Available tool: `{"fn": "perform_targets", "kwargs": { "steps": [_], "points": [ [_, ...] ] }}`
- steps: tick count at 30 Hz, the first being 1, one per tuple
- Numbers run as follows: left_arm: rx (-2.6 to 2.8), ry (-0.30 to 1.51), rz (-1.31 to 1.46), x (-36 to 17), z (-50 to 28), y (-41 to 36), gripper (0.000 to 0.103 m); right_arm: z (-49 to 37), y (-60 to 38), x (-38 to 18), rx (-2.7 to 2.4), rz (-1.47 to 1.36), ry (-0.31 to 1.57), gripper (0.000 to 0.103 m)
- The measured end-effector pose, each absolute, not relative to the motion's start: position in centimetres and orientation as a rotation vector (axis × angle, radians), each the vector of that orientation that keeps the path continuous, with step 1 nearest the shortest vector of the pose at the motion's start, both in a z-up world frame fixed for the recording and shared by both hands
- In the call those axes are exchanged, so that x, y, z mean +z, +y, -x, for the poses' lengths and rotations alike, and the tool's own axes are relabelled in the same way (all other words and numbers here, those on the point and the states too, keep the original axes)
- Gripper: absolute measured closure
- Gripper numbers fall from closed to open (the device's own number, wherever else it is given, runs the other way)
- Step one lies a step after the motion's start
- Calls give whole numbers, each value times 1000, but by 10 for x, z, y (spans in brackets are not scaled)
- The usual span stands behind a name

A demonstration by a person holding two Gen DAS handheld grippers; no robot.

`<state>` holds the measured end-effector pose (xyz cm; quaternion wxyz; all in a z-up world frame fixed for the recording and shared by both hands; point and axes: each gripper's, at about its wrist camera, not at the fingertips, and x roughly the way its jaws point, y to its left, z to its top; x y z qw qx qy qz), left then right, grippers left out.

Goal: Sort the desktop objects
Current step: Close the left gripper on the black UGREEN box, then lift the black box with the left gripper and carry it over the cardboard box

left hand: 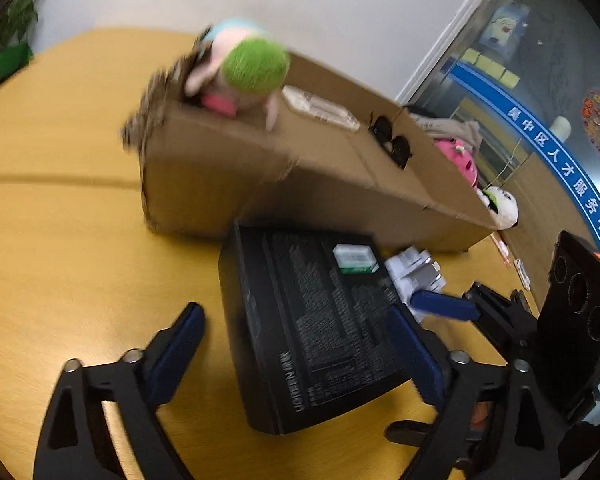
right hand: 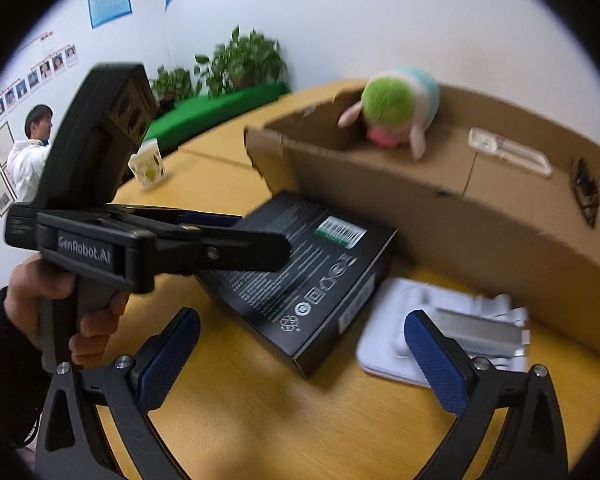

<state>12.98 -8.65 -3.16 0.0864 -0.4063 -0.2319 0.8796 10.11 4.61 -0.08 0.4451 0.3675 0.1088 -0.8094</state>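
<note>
White "UGREEN" lettering marks the black box (left hand: 316,332) lying on the bench (left hand: 60,240) between the open left fingers (left hand: 296,356); "GenRobot.AI" labels that gripper, right fingers (right hand: 300,364) open too.

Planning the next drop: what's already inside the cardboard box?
In the cardboard box: a green-headed plush toy, a clear plastic package and a black item. The near wall hides its floor.

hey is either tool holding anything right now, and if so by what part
Nothing is held. The left tool stands open astride the black box without clamping it, and the right tool is open over the table, empty.
</note>
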Motion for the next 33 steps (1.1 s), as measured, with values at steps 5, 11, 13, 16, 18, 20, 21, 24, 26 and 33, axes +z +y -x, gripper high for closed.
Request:
{"fn": "perform_targets", "kwargs": {
  "steps": [5, 11, 13, 16, 18, 20, 21, 24, 26, 33],
  "points": [
    [2600, -781, 1171, -35, -134, -92, 22, -100, 27, -11, -1990, -940, 321, 21],
    [2627, -775, 1170, -30, -140, -83, 25, -108, 28, -13, -2034, -937, 346, 25],
    [2633, -786, 1152, -25, -143, -78, 25, -115, 34, -10, -2064, -919, 321, 26],
    [2651, -771, 1114, -9, -150, -71, 25, -124, 44, 1, -2095, -877, 283, 26],
    [2674, -749, 1083, 4, -155, -66, 25, -132, 49, 11, -2120, -835, 289, 26],
    [2703, -723, 1049, 18, -159, -61, 25, -136, 52, 22, -2132, -803, 278, 26],
    [2720, -704, 1026, 27, -161, -59, 25, -138, 54, 29, -2138, -781, 269, 26],
    [2752, -666, 977, 47, -163, -53, 25, -143, 59, 47, -2163, -713, 261, 26],
    [2760, -644, 945, 60, -162, -51, 25, -143, 62, 59, -2176, -679, 253, 26],
    [2759, -545, 821, 115, -128, -29, 25, -125, 82, 103, -2253, -571, 266, 26]
  ]
}}
